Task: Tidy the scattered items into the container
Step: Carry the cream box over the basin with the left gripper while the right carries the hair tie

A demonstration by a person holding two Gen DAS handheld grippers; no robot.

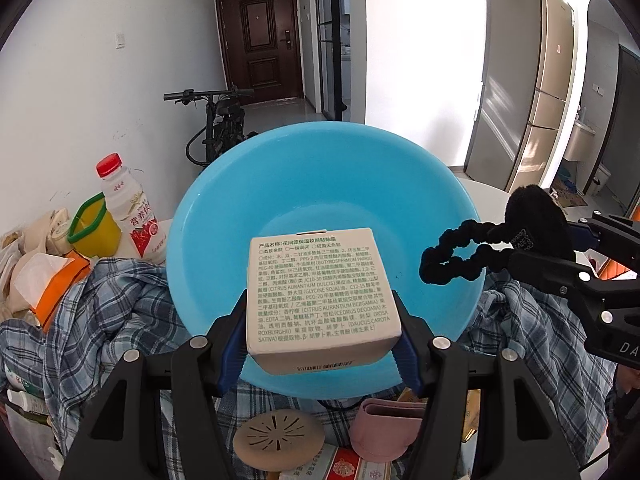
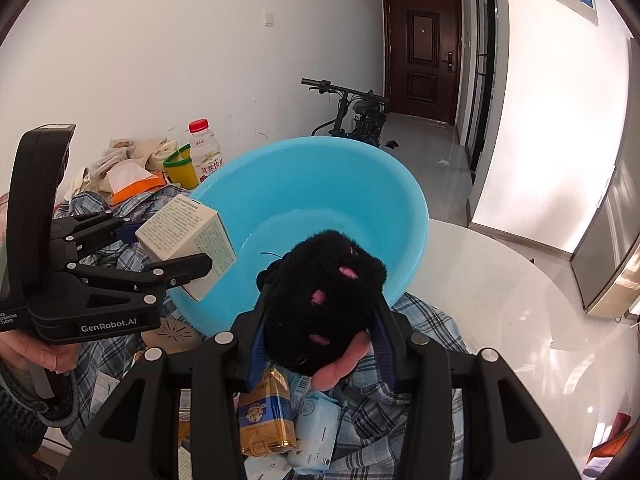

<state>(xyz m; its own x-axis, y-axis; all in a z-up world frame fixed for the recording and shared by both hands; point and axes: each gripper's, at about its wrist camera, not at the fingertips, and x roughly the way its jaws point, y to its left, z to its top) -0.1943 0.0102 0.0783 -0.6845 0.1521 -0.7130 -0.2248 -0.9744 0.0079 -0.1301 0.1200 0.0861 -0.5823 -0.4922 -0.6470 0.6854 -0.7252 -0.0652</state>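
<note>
Over the blue basin (image 1: pixel 320 184), the left hand-held gripper (image 1: pixel 322 330) pinches a printed carton (image 1: pixel 320 292) while the right hand-held gripper (image 2: pixel 320 320) clamps a black plush hair tie (image 2: pixel 324 300). Around the basin, a plaid shirt (image 1: pixel 100 320), milk bottle (image 1: pixel 132 208), tissue pack (image 1: pixel 52 280) and snack packets (image 2: pixel 266 412) crowd the white bench (image 2: pixel 500 320).

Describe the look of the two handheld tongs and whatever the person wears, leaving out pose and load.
Both the left tongs and the right tongs are matte black plastic, built of angular linked bars joined by round silver rivets, with blue pads lining the fingers. The left one's body carries white "GenRobot.AI" lettering. A grey knitted sleeve shows at the left hand. No cables are visible.
</note>
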